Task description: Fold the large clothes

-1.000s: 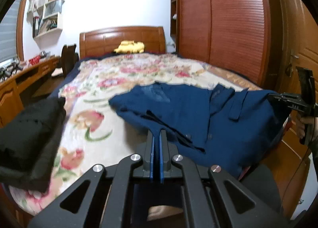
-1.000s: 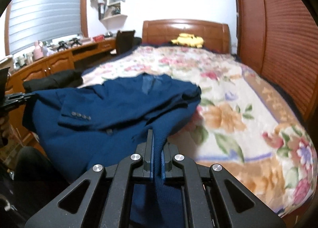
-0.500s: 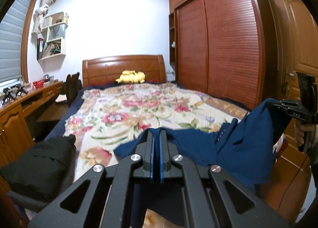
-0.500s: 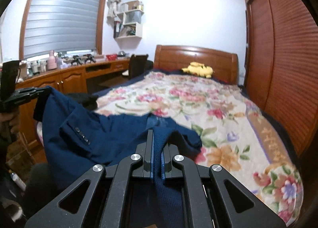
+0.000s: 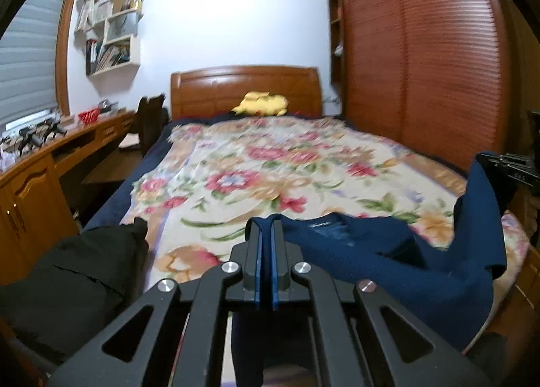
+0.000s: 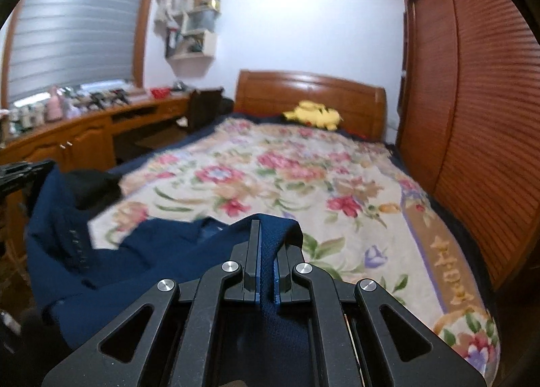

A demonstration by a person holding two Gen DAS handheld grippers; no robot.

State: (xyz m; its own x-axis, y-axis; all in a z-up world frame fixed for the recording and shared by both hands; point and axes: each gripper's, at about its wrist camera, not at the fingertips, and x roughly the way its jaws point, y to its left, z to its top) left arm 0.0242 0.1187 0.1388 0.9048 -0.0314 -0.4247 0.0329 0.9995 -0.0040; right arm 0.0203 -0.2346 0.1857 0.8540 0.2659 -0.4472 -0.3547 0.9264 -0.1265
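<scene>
A navy blue jacket lies over a cream bedspread patterned with pink and red flowers. Reddish-brown wooden headboard, yellow plush toy, black folded garment.

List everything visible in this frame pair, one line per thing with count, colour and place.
Jacket: one, navy blue, hanging between both grippers over the foot of the bed.
Bedspread: one, cream floral, covering the bed.
Headboard: one, reddish wood, far end of the bed.
Plush toy: one, yellow, by the headboard.
Black garment: one, black, bed's left near corner.
Wardrobe: one, red-brown slatted doors, right of the bed.
Desk: one, orange-brown wood, under the window.
Wall shelves: one set, white, left wall.
Left gripper: black, shut on jacket.
Right gripper: black, shut on jacket.
</scene>
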